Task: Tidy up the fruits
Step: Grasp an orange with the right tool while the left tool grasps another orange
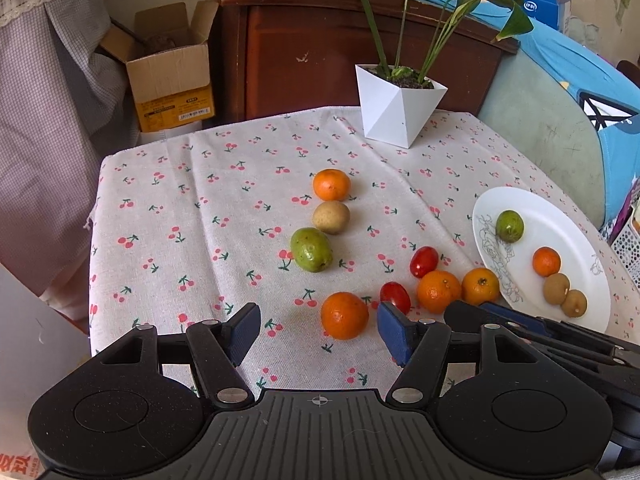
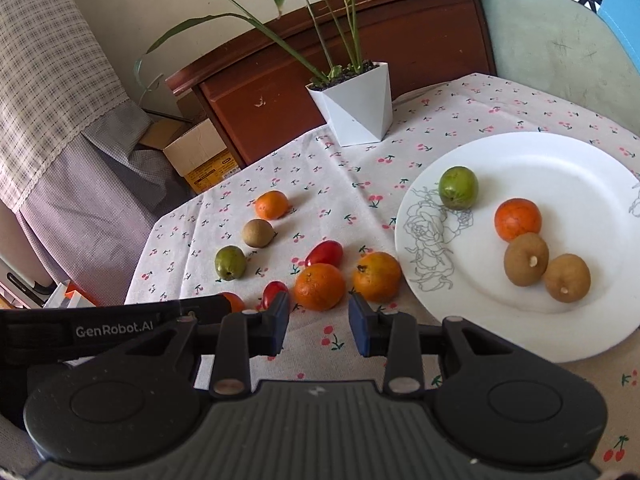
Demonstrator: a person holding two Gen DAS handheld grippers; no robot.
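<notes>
A white plate [image 1: 560,220] [image 2: 560,168] at the right holds a green fruit [image 2: 458,188], an orange [image 2: 517,219] and two brown fruits [image 2: 526,259]. Loose on the cloth lie several oranges [image 1: 344,315], two red tomatoes [image 1: 424,261], a green fruit [image 1: 311,249] and a brown fruit [image 1: 331,217]. My left gripper [image 1: 318,334] is open, with one orange just ahead between its fingers. My right gripper [image 2: 319,322] is open and empty, just short of two oranges [image 2: 320,286]; it shows in the left wrist view [image 1: 500,312].
A white pot with a green plant [image 1: 396,108] [image 2: 356,104] stands at the back of the table. A wooden cabinet [image 1: 320,52] and a cardboard box [image 1: 172,76] are behind the table. A blue-green sofa [image 1: 560,100] is at the right.
</notes>
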